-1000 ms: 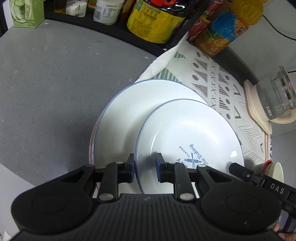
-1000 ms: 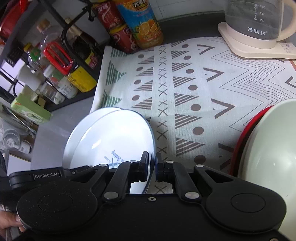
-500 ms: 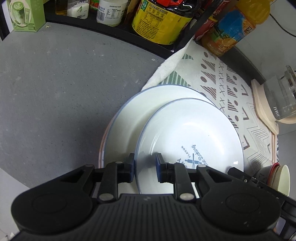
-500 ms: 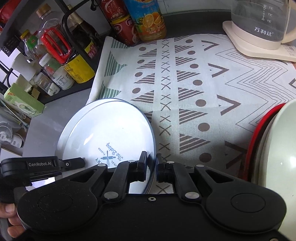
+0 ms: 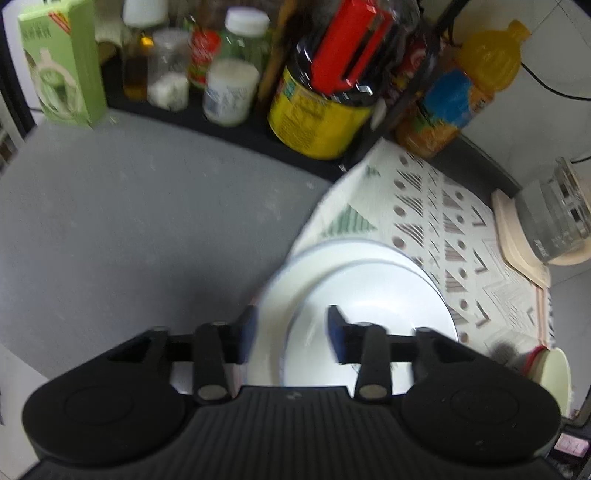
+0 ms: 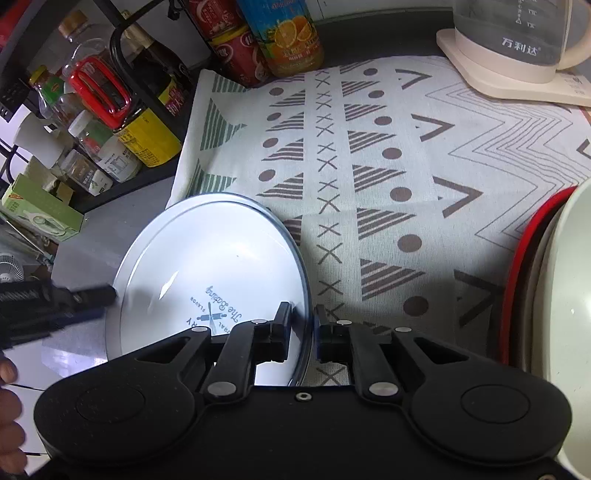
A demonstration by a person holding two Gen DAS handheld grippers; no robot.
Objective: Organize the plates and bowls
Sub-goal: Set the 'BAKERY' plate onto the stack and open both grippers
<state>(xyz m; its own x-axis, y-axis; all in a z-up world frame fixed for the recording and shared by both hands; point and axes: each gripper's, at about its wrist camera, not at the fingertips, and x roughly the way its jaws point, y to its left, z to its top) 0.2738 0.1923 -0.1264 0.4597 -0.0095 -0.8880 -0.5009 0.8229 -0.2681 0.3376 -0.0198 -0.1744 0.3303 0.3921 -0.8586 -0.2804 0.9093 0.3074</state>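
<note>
Two plates (image 5: pixel 291 295) sit stacked at the cloth's (image 6: pixel 424 177) edge, the printed plate (image 6: pixel 207 273) on top. Left gripper (image 5: pixel 290 332) jaws are opening clear of it; right gripper (image 6: pixel 301 326) jaws pinch its rim. Bowls (image 6: pixel 569 295) across the cloth remain.

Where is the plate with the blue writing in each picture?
Left wrist view: printed plate, lower centre, lying on a bigger white plate; the writing is not readable here.
Right wrist view: printed plate, lower left, its rim between the right gripper jaws.
Shared landmark: the orange juice bottle at the patterned cloth's far edge.
</note>
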